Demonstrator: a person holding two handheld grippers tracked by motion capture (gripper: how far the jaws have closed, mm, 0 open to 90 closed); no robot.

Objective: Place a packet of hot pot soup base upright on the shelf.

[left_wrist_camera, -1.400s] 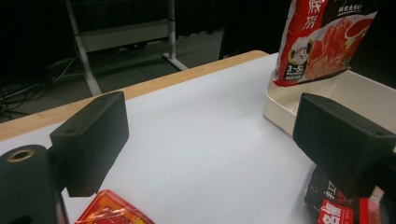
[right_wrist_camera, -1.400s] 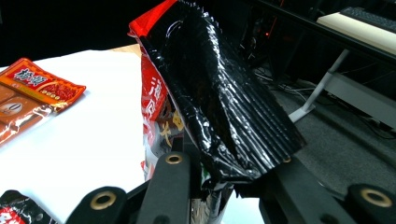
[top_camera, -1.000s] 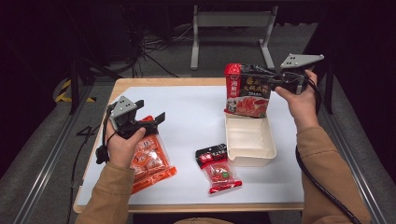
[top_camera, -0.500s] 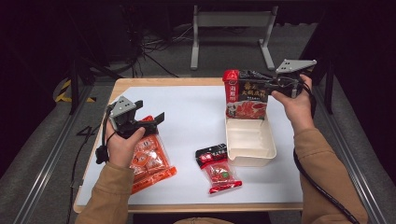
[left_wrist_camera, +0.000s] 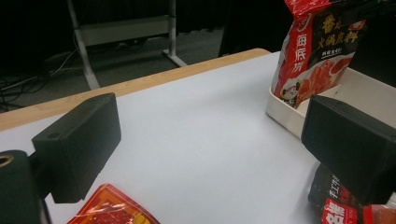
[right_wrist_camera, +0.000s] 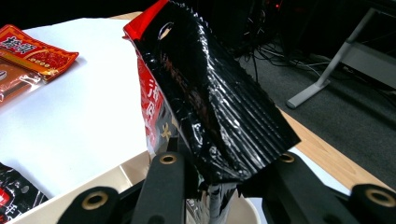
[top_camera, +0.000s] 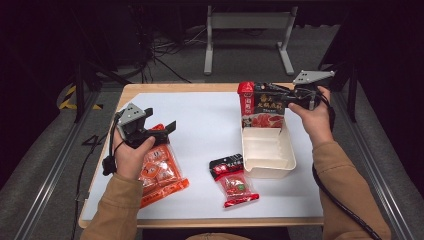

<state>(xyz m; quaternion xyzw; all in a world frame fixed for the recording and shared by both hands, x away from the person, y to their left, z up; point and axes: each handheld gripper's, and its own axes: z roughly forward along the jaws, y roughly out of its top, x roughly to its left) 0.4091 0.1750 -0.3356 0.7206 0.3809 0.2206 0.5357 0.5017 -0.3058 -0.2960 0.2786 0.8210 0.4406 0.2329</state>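
A red and black sauce packet (top_camera: 260, 107) stands upright with its lower edge in the far end of a white tray (top_camera: 265, 147). My right gripper (top_camera: 280, 100) is shut on the packet's right edge; in the right gripper view the crimped black foil (right_wrist_camera: 210, 102) is pinched between the jaws of the right gripper (right_wrist_camera: 219, 182). My left gripper (top_camera: 159, 119) hovers open over an orange packet (top_camera: 160, 172) at the left of the table. In the left gripper view the left gripper (left_wrist_camera: 212, 140) has nothing between its jaws, and the held packet (left_wrist_camera: 322, 51) shows at top right.
A small red and black packet (top_camera: 232, 180) lies flat just left of the tray's near corner. A white sheet (top_camera: 205, 130) covers the wooden table. A metal stand (top_camera: 247, 35) and cables are on the floor beyond the far edge.
The right hand has lowered the sauce packet, so its bottom now sits in the tray's far end. The left hand has stayed where it was.
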